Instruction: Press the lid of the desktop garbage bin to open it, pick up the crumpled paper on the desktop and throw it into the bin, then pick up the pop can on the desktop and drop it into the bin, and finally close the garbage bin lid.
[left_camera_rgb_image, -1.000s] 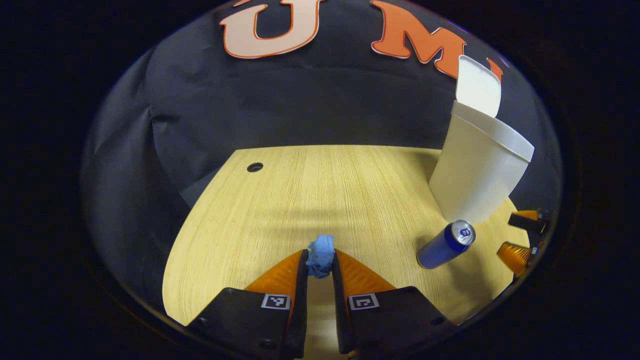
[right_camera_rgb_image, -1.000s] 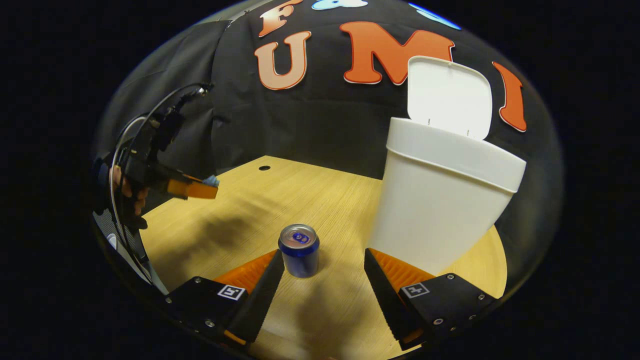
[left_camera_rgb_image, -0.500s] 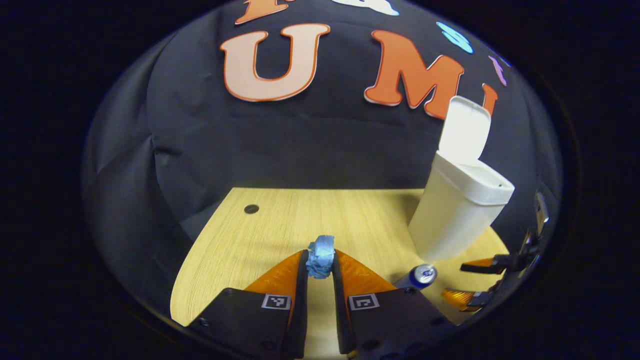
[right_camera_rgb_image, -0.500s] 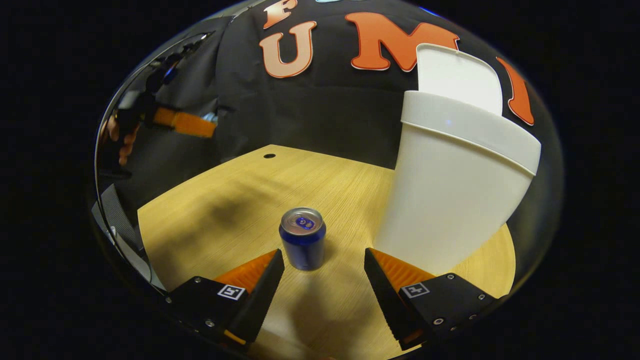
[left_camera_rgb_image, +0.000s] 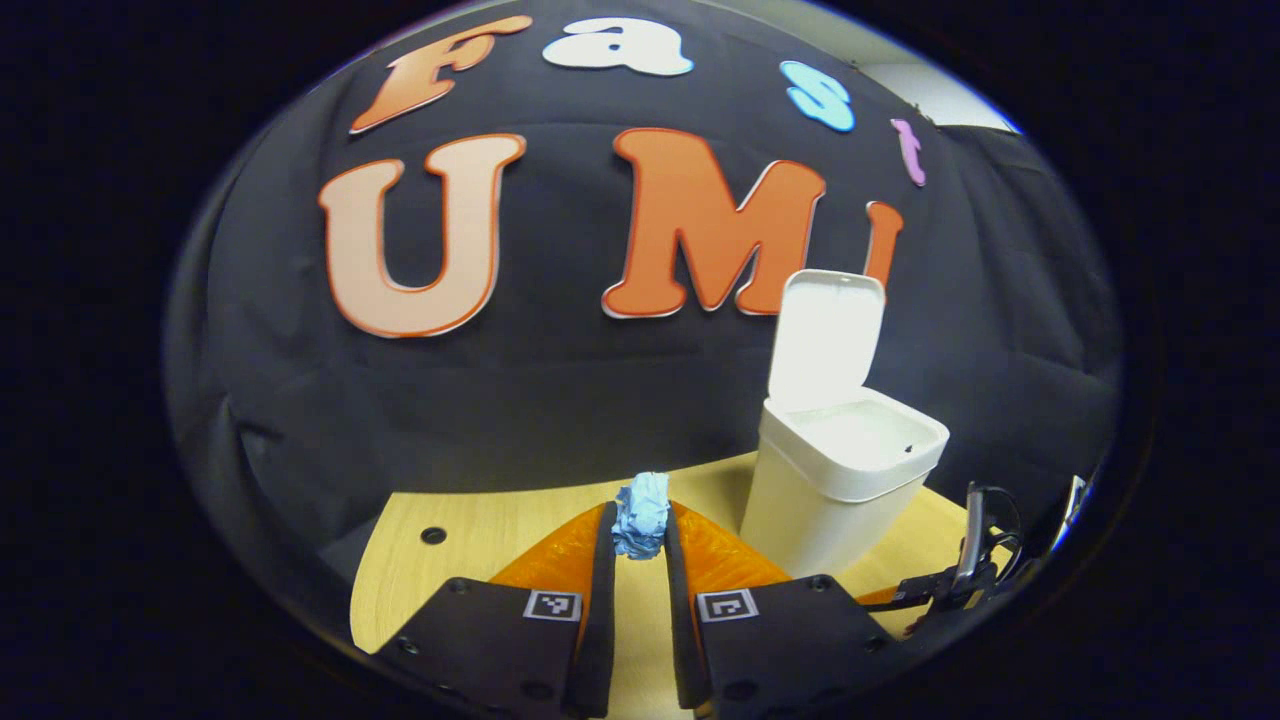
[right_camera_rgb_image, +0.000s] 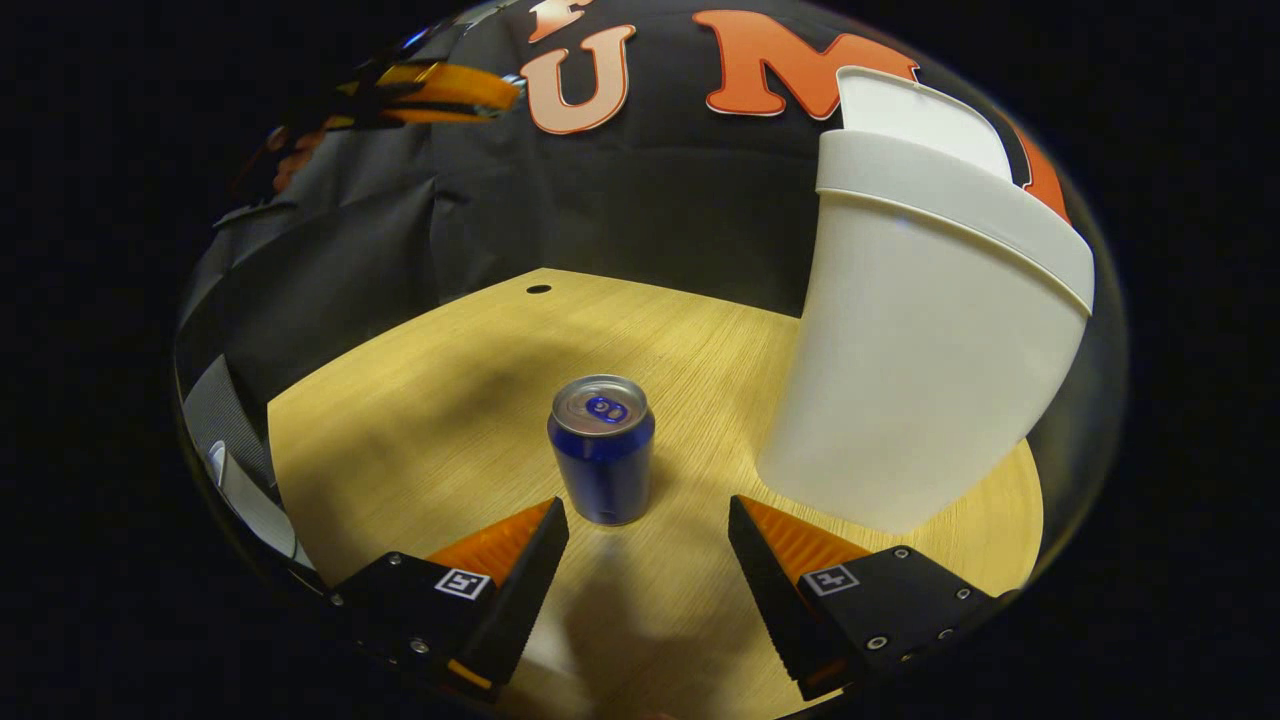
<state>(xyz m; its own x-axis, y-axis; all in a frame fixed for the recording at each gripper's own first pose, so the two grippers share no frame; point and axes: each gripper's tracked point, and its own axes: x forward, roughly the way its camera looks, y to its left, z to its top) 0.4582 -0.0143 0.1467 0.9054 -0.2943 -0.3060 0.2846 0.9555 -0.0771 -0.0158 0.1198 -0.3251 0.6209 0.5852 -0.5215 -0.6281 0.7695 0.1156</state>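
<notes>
the left hand-held gripper (left_camera_rgb_image: 640, 530) pinches the crumpled paper (left_camera_rgb_image: 641, 514) at its very tips, ahead-left of the open bin (left_camera_rgb_image: 845, 470), so a loose release may miss, while the right hand-held gripper (right_camera_rgb_image: 648, 530) gapes behind the pop can (right_camera_rgb_image: 601, 448).

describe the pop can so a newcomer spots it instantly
Start at the wooden desktop, then find the tall white bin with its lid raised. The pop can stands upright beside it, ahead of the open right gripper: small, blue, silver-topped, the only metal cylinder there.
</notes>
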